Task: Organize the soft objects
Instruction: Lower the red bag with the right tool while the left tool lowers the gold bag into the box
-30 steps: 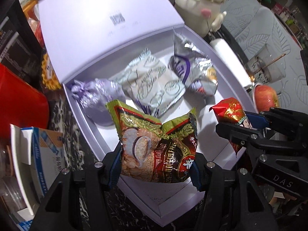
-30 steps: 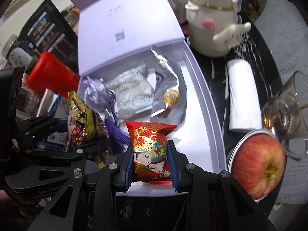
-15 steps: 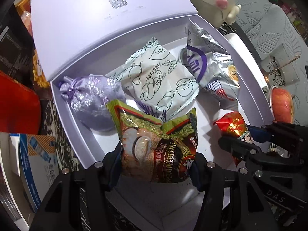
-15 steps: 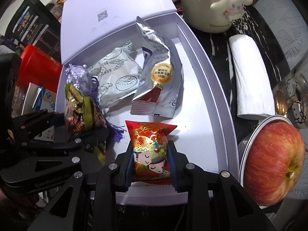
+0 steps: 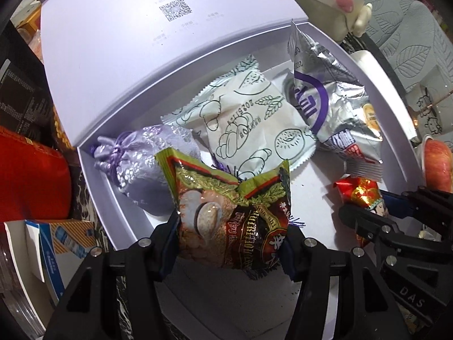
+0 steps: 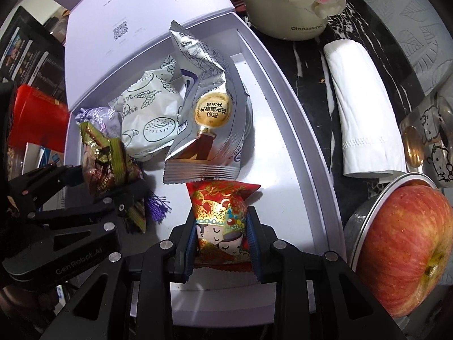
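My left gripper is shut on a brown and green snack packet, held just above the floor of the open lavender box. My right gripper is shut on a small red packet with cartoon faces, low over the box's near right part. Inside the box lie a lilac drawstring pouch, a pale bread-print packet and a silver foil packet. In the right wrist view the left gripper shows at the left with the brown packet.
The box's lid stands open at the back. To the right are a rolled white cloth, an apple on a metal plate, a glass cup and a cream character pot. A red container and a blue-white carton lie left.
Both grippers have sunk toward the box floor with their packets still held. The box and its contents now fill more of each view.
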Demonstrator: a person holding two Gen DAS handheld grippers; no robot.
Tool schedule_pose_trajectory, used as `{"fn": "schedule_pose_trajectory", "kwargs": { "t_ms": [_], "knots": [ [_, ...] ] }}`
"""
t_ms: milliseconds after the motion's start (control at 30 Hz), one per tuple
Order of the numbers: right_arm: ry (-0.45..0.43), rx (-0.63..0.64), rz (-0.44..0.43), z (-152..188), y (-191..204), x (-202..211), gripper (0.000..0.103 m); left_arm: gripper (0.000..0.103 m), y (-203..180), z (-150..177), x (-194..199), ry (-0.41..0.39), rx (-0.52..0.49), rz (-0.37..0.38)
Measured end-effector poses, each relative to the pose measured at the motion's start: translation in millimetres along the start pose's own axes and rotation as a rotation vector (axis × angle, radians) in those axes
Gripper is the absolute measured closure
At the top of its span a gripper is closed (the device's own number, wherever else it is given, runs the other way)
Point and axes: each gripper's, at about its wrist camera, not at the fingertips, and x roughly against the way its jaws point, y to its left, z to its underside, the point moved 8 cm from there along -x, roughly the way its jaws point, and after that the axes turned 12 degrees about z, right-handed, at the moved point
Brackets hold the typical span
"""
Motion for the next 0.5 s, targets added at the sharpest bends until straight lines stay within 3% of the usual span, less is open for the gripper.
{"fn": "schedule_pose_trajectory", "kwargs": {
  "t_ms": [233, 500],
  "knots": [
    [-0.012, -0.003, 0.024, -0.1, 0.6, 1.9, 0.072, 0.045, -8.5, -14.6, -13.8, 0.017, 0.003, -0.026],
    [-0.015, -0.022, 0.038, 4.7, 0.0, 7.7, 0.072, 0.044, -0.1, 2.2, -5.5, 0.024, 0.001, -0.033]
  ]
}}
